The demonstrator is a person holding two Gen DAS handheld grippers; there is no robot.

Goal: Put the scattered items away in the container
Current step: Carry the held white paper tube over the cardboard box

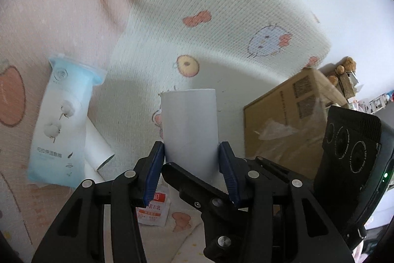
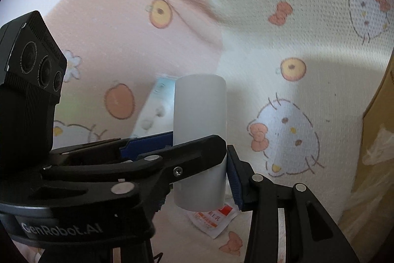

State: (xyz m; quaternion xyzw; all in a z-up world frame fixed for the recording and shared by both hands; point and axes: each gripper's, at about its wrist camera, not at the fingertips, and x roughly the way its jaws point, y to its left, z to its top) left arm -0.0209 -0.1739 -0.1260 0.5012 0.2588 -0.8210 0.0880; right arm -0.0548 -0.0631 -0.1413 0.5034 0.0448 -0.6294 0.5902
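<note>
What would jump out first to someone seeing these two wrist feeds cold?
The white tube dead centre: both the left tongs and the right tongs are closed on it, blue pads on its sides, holding it above a cartoon-print blanket. Next, a pale blue cotton-pad packet lies on the blanket at left over another white tube, and a cardboard box sits at right.

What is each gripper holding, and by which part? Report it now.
Both hold one white tube. The left gripper clamps its sides near the end closest to the cameras, and the right gripper pinches that same end.
</note>
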